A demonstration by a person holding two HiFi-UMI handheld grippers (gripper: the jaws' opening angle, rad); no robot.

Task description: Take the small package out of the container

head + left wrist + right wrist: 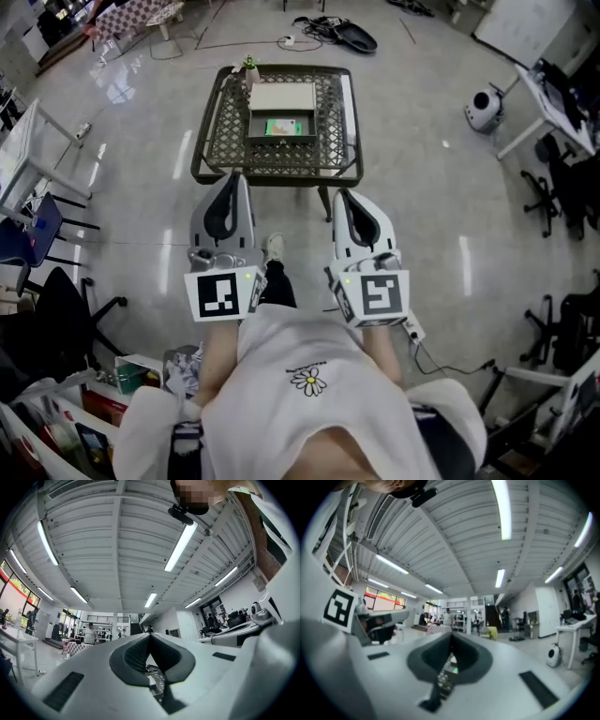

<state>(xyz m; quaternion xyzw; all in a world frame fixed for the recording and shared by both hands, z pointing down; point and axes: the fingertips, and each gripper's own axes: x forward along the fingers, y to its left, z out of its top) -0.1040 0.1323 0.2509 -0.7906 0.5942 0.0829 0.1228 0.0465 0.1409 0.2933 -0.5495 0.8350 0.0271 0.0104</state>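
Observation:
A low lattice-top table (211,141) stands ahead of me on the floor. On it sits an open box container (281,97), and a small green package (287,127) lies inside its near half. Both grippers are held close to the person's body and point toward the table, well short of it. The left gripper (229,176) has its jaws shut with nothing in them; its tips meet in the left gripper view (150,635). The right gripper (344,194) also looks shut and empty, its tips (452,635) together. A sliver of the table shows in the slit below each gripper's tips.
A small green object (250,67) stands at the table's far left corner. Cables (328,33) lie on the floor beyond. A round white device (485,110), a desk (553,103) and office chairs (555,192) stand at the right. Bags (122,375) sit at the lower left.

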